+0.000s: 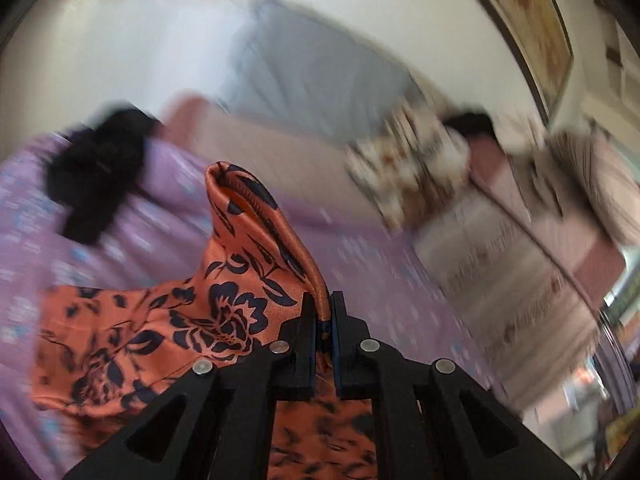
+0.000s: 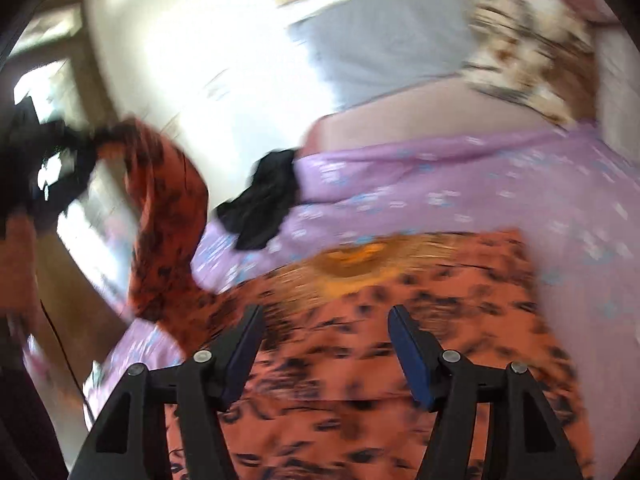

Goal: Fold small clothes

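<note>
Bed (image 2: 500, 184): covered by a lilac flower-print sheet, used as the folding surface; a grey pillow (image 2: 384, 36) is seen toward 12 o'clock.
Orange garment (image 2: 380, 360): floral satin, mostly spread flat on the sheet; one edge is lifted at 9 o'clock in the right wrist view, judged to be carried over for a fold.
Black garment (image 2: 264, 204): a crumpled piece left at the bed's edge, apart from the orange one, presumably awaiting its turn.
Left claw (image 1: 323, 316): pressed together, pinching a hem of the orange garment so the cloth hangs from it.
Right claw (image 2: 326, 320): spread, nothing gripped, held above the flat cloth.
</note>
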`<state>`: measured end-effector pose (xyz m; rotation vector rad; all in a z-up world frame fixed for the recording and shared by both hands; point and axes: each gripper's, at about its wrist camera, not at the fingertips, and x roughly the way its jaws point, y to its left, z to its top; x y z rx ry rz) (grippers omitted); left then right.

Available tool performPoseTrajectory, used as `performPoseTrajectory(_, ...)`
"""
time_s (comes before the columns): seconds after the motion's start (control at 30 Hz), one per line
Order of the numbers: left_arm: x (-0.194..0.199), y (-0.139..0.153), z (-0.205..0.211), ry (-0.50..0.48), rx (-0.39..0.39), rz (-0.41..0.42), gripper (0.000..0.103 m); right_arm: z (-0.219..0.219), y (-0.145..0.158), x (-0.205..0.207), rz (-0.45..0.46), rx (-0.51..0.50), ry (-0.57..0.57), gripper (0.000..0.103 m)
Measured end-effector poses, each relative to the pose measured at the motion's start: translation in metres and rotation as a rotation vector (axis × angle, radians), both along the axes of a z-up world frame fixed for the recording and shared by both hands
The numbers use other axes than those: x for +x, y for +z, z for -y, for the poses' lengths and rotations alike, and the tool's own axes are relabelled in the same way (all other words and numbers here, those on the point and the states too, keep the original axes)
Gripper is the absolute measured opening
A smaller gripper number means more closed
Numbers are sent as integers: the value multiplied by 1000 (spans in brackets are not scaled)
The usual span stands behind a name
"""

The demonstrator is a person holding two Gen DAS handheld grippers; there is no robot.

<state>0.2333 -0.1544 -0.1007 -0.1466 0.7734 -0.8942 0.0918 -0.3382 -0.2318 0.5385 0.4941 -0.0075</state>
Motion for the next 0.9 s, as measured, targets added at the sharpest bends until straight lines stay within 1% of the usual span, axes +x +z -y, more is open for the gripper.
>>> performPoseTrajectory(0.03, -3, -22, 26, -81, 42, -41, 8, 14, -4, -6, -2, 27, -32, 68)
performPoseTrajectory(0.07, -10, -39, 44, -128, 109, -67, 10, 26, -8, -11, -3, 51, -60, 68)
performPoseTrajectory(0.1, -12, -63, 66, -160, 246, -98, 10, 35, -10, -14, -6, 72, -79, 69)
performPoseTrajectory(0.13, -13, -75, 72, -152, 309, -110, 10, 42, -12, -17, -10, 89, -91, 69)
performPoseTrajectory(0.17, -11, -78, 69, -134, 319, -115, 10, 48, -13, -19, -10, 106, -101, 70)
performPoseTrajectory(0.23, -4, -71, 49, -102, 271, -130, 20, 56, -15, -21, -7, 144, -112, 72)
performPoseTrajectory(0.27, 3, -60, 28, -73, 217, -133, 32, 57, -15, -21, -4, 159, -112, 74)
performPoseTrajectory(0.3, 9, -53, 23, -49, 182, -126, 46, 58, -15, -20, 0, 176, -108, 75)
performPoseTrajectory(0.33, 17, -41, -2, 13, 125, -102, 54, 56, -16, -17, 0, 193, -102, 75)
performPoseTrajectory(0.37, 25, -33, -17, 70, 99, -77, 66, 55, -17, -12, -14, 206, -91, 75)
performPoseTrajectory(0.4, 32, -27, -43, 166, 103, -25, 69, 54, -18, -5, -38, 211, -85, 75)
performPoseTrajectory(0.43, 38, -30, -55, 222, 139, 6, 69, 54, -20, 4, -62, 220, -75, 75)
performPoseTrajectory(0.47, 46, -34, -66, 274, 191, 20, 69, 54, -23, 12, -82, 231, -64, 75)
performPoseTrajectory(0.5, 55, -44, -78, 329, 256, 10, 69, 53, -27, 20, -107, 241, -54, 75)
performPoseTrajectory(0.53, 68, -62, -94, 396, 324, -26, 69, 56, -31, 32, -146, 250, -54, 75)
performPoseTrajectory(0.57, 73, -71, -101, 422, 345, -49, 68, 59, -36, 44, -181, 255, -64, 73)
performPoseTrajectory(0.6, 80, -86, -112, 449, 367, -99, 67, 63, -41, 52, -196, 264, -82, 72)
performPoseTrajectory(0.63, 86, -103, -123, 463, 385, -161, 67, 66, -44, 56, -194, 277, -93, 66)
performPoseTrajectory(0.67, 87, -114, -127, 461, 401, -195, 66, 68, -46, 61, -187, 291, -89, 51)
performPoseTrajectory(0.7, 88, -131, -127, 446, 453, -224, 65, 68, -49, 69, -199, 299, -72, 43)
performPoseTrajectory(0.73, 88, -145, -122, 436, 525, -231, 65, 67, -56, 79, -242, 300, -52, 35)
performPoseTrajectory(0.77, 87, -154, -121, 430, 581, -235, 65, 64, -68, 93, -309, 293, -32, 34)
performPoseTrajectory(0.8, 86, -173, -115, 416, 686, -243, 66, 60, -83, 105, -402, 269, -31, 33)
performPoseTrajectory(0.83, 83, -177, -116, 409, 697, -233, 67, 58, -91, 109, -432, 239, -48, 21)
performPoseTrajectory(0.87, 77, -174, -119, 410, 692, -211, 67, 56, -88, 109, -420, 206, -68, 16)
performPoseTrajectory(0.9, 73, -168, -118, 403, 710, -204, 67, 55, -84, 110, -422, 197, -66, 16)
